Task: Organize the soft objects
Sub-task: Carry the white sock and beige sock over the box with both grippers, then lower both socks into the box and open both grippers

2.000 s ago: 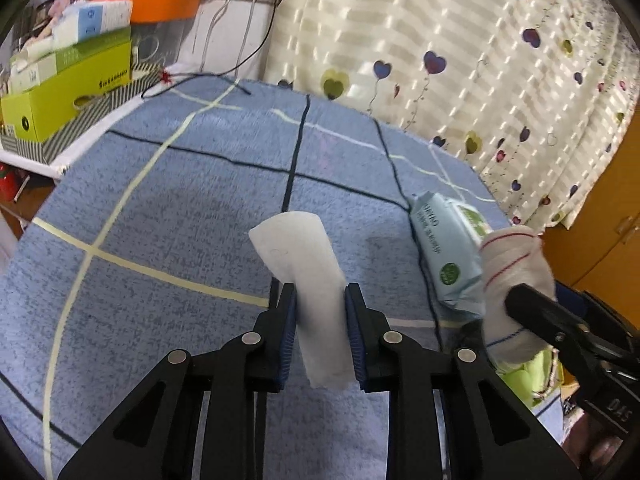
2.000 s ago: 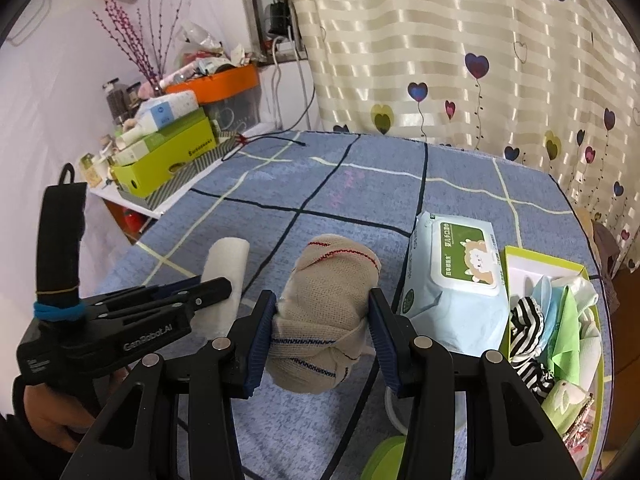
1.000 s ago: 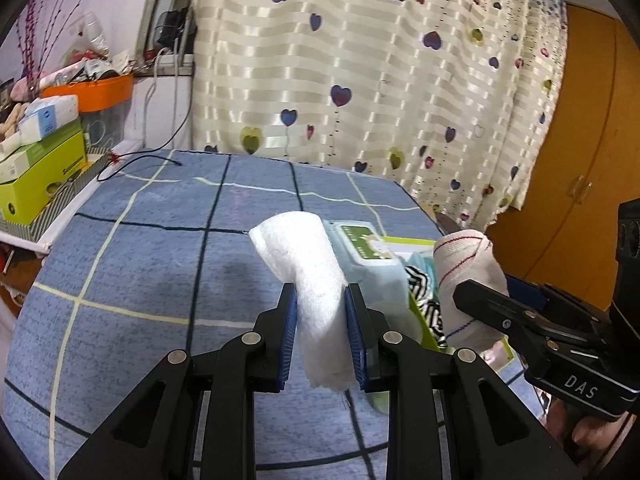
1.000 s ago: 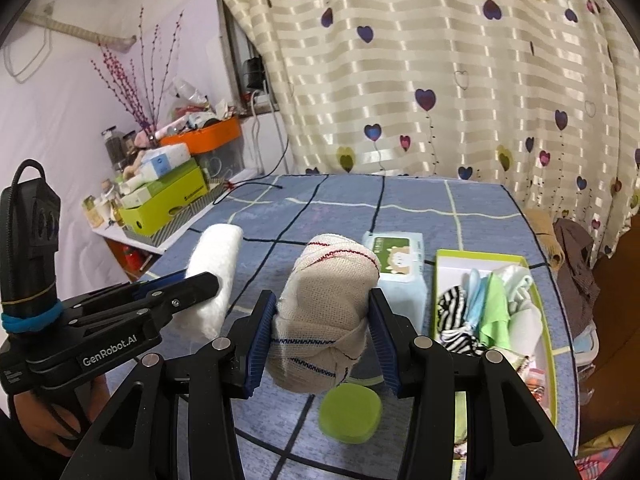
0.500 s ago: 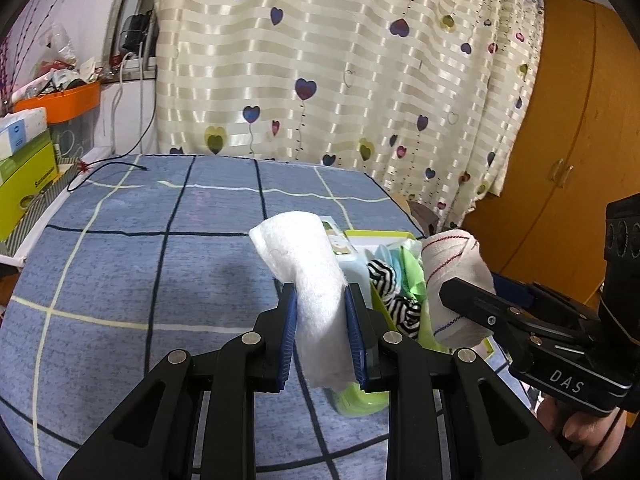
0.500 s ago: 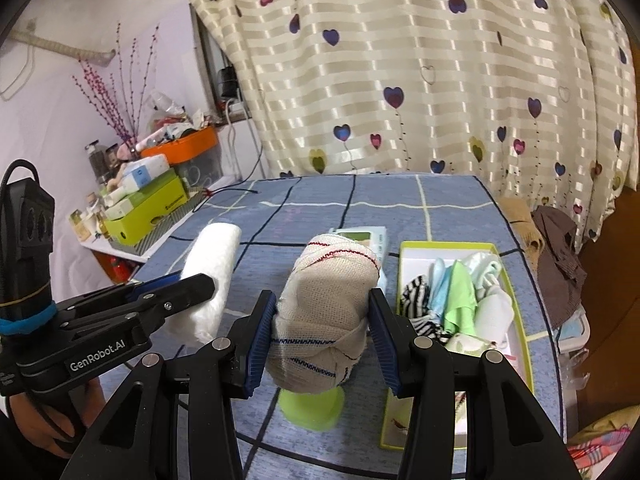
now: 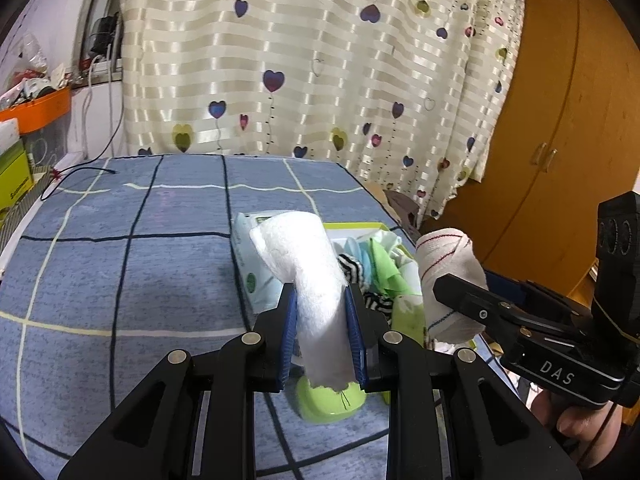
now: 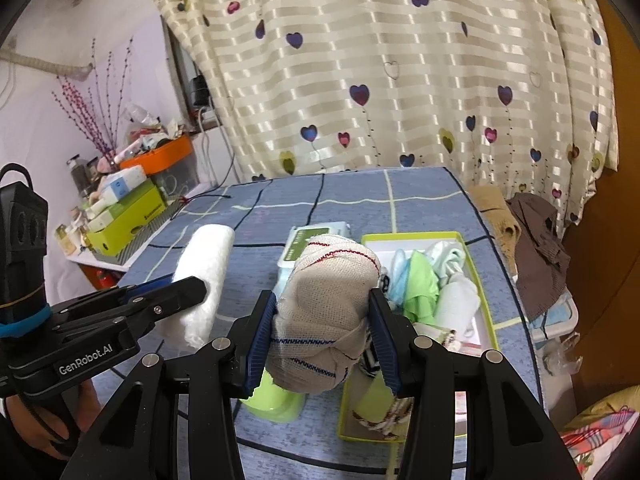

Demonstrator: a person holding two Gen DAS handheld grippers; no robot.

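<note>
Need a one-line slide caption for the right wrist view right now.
Right gripper clamps a knotted beige cloth bundle above the green tray of folded fabrics, left gripper alongside holding a white rolled towel.

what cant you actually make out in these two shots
- Left wrist view: the near part of the green-rimmed box is hidden behind the white towel roll and the left gripper.
- Right wrist view: the wet wipes pack is mostly covered by the beige cloth bundle in the right gripper; its label is too small to read.
- Both views: the lime green object is partly hidden by the fingers; what it is stays unclear.
</note>
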